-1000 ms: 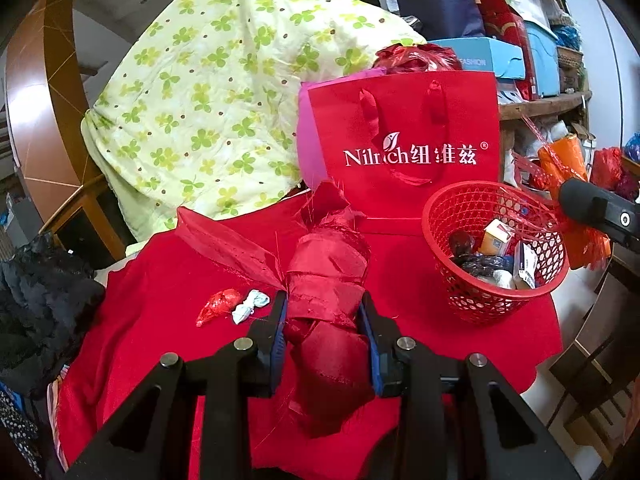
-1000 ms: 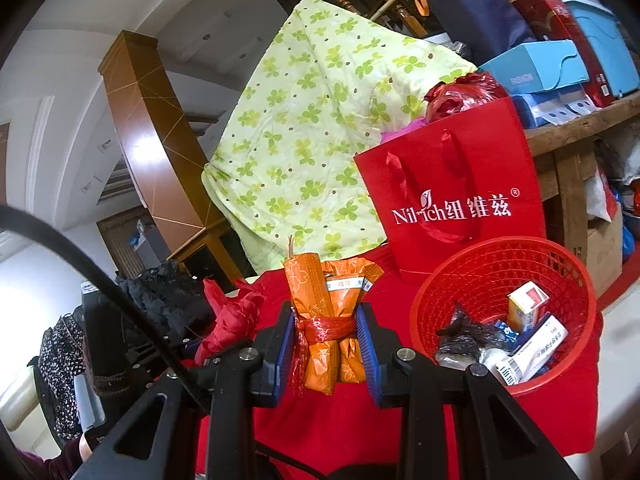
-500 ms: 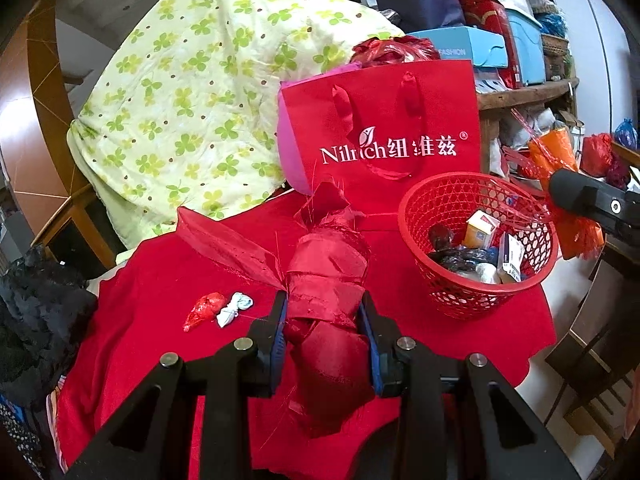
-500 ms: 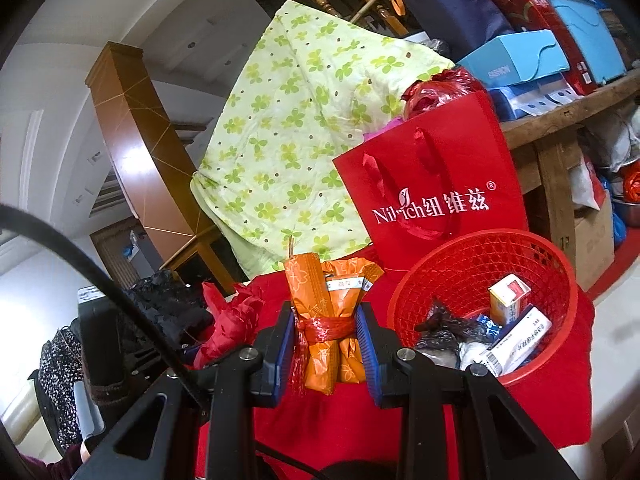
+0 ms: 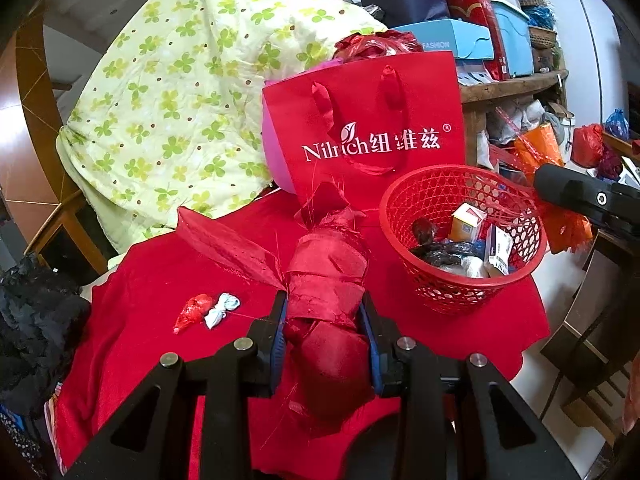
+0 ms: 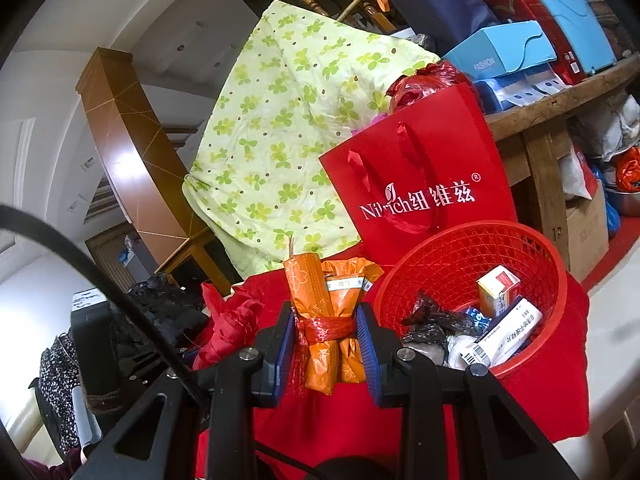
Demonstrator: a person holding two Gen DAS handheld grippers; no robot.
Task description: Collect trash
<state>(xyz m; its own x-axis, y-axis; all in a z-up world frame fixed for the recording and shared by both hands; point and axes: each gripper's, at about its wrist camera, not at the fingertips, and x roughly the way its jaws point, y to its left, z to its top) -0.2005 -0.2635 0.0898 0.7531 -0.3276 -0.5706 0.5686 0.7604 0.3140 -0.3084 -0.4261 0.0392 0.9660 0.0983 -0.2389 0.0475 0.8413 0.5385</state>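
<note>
The red basket (image 5: 460, 280) sits at the right of the frame to catch trash, so my left gripper (image 5: 325, 332) pinches a red cloth wad (image 5: 326, 280) and my right gripper (image 6: 326, 340) pinches orange wrappers (image 6: 324, 300) beside it.

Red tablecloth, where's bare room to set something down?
Free: the red tablecloth between the green quilt and the two small wrappers, and its left part below them. Crowded: the right side, with the red basket and gift bag.
</note>
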